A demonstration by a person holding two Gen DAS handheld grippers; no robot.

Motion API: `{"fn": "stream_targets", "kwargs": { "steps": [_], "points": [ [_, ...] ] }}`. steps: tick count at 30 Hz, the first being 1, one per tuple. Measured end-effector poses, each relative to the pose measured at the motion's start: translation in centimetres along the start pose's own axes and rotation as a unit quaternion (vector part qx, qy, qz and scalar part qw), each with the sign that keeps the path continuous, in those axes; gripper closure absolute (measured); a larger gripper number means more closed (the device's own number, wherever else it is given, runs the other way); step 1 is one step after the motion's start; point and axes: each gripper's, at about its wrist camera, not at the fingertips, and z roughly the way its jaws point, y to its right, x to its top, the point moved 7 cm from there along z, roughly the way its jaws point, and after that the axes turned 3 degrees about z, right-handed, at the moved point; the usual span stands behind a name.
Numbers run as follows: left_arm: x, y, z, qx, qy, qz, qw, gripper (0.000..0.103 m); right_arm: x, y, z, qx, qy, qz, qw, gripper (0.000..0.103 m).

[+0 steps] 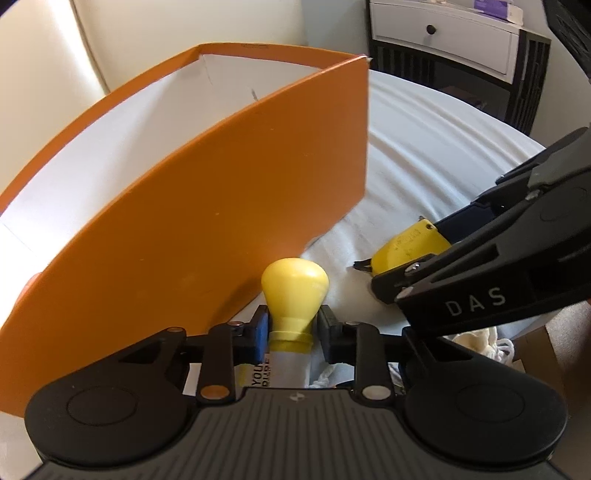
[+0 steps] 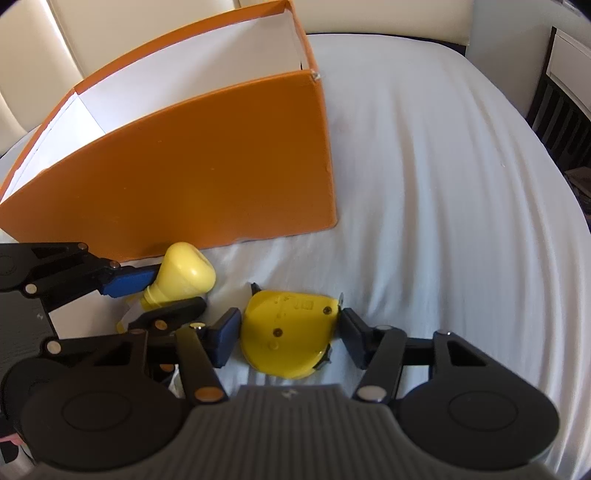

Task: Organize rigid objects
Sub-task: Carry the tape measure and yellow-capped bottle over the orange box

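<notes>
An open orange box (image 1: pixel 221 177) with a white inside stands on the white sheet; it also shows in the right wrist view (image 2: pixel 207 162). My left gripper (image 1: pixel 291 330) is closed around the neck of a yellow-capped bottle (image 1: pixel 293 291), close to the box's near wall; the bottle also shows in the right wrist view (image 2: pixel 183 275). My right gripper (image 2: pixel 290 332) straddles a flat yellow tape measure (image 2: pixel 290 325) lying on the sheet, its pads at the tape measure's sides. The tape measure also shows in the left wrist view (image 1: pixel 408 247).
A white drawer unit (image 1: pixel 443 33) on a dark frame stands beyond the bed. Cream cushions (image 2: pixel 122 33) rise behind the box. Wrinkled white sheet (image 2: pixel 443 184) spreads to the right of the box.
</notes>
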Motion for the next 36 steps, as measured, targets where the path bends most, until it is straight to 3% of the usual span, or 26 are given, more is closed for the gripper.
{"fn": "stream_targets", "kwargs": {
  "steps": [5, 16, 22, 26, 31, 36],
  "points": [
    [0.2, -0.6, -1.1, 0.000, 0.011, -0.035, 0.9993, 0.074, 0.0, 0.1, -0.6, 0.009, 0.014, 0.008, 1.000, 0.046],
    [1.5, -1.4, -7.3, -0.018, 0.076, -0.087, 0.9932, 0.075, 0.6, -0.8, -6.6, 0.031, 0.108, -0.013, 0.994, 0.046],
    [3.1, -3.5, -12.3, -0.005, 0.136, -0.125, 0.9829, 0.075, 2.9, -2.4, -11.1, 0.062, 0.150, -0.023, 0.986, 0.046],
    [4.8, -6.8, -14.7, 0.017, 0.163, -0.155, 0.9743, 0.075, 6.2, -4.0, -13.2, 0.076, 0.175, -0.043, 0.981, 0.046],
    [6.4, -12.4, -14.2, 0.052, 0.156, -0.195, 0.9669, 0.074, 9.5, -6.9, -12.3, 0.087, 0.166, -0.061, 0.980, 0.046],
    [6.0, -16.7, -10.8, 0.032, 0.122, -0.236, 0.9636, 0.075, 12.0, -9.7, -9.0, 0.095, 0.127, -0.060, 0.986, 0.046]
  ]
}}
